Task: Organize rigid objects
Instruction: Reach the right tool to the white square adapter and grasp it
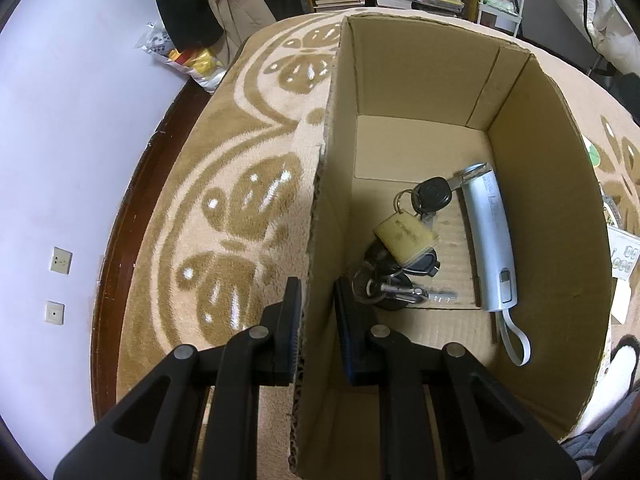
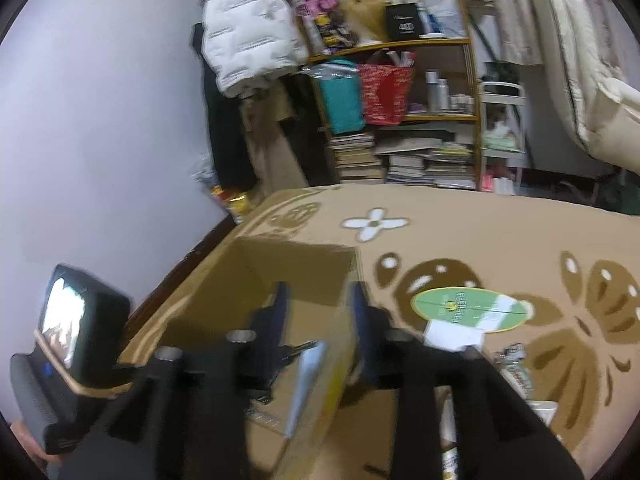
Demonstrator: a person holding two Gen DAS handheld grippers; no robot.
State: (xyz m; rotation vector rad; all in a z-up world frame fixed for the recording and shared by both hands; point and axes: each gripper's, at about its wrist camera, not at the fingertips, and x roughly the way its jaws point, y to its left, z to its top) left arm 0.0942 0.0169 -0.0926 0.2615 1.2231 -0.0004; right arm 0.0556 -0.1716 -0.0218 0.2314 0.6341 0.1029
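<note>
Straddling the left wall of the cardboard box [image 1: 420,80], the left gripper [image 1: 318,312] has one finger outside, one inside; pads look near the wall but can't tell if they're clenched on it. Right gripper [image 2: 318,300] likewise straddles the box's right wall w/ a visible gap, so released. Inside the box lie the keys [image 1: 404,240] and silver flashlight [image 1: 490,236]. Probably steadying/shifting the box: close both squarely on the walls; lift level so contents don't slide; green disc [image 2: 468,310] waits on the blanket [image 2: 520,232].
</note>
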